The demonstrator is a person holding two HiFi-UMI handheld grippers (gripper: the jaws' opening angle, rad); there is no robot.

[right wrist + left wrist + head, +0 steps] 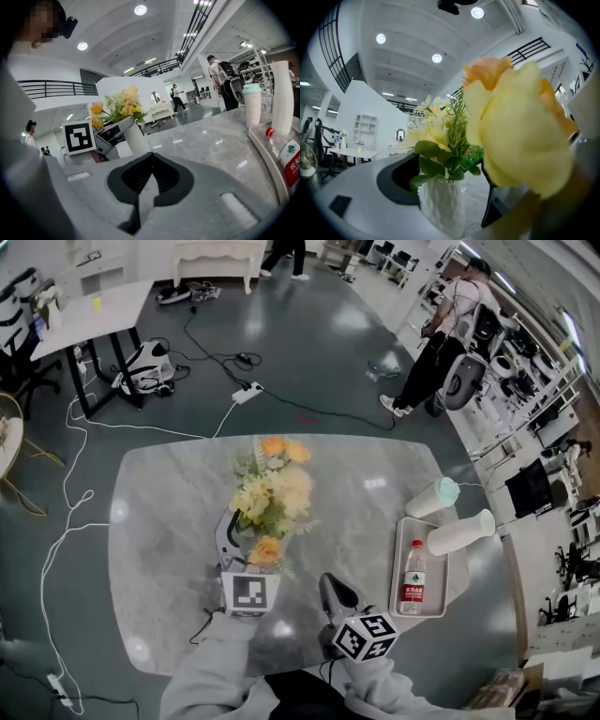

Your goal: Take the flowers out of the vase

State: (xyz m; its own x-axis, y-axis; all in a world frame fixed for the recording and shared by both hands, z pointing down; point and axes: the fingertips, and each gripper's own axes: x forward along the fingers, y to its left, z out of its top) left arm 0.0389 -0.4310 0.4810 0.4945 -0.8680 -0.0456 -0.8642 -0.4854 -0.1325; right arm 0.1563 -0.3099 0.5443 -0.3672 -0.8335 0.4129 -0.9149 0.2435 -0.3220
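Note:
A bunch of yellow and orange flowers [274,491] stands in a white ribbed vase [443,206] on the middle of the grey marble table [169,521]. My left gripper [251,535] reaches level into the near side of the bunch, its jaws apart. In the left gripper view the vase sits between the two jaws of the left gripper [447,187], and a big yellow-orange bloom [520,131] fills the right side just over the right jaw. No pad visibly presses on anything. My right gripper [330,582] rests at the table's near edge, right of the vase. The right gripper [151,157] is shut and holds nothing.
A white tray [398,563] at the table's right holds a water bottle [412,577]. Two pale tumblers [433,498] [461,532] lie beside it. Cables and a power strip [247,393] cross the floor beyond. A person [441,334] stands at the back right.

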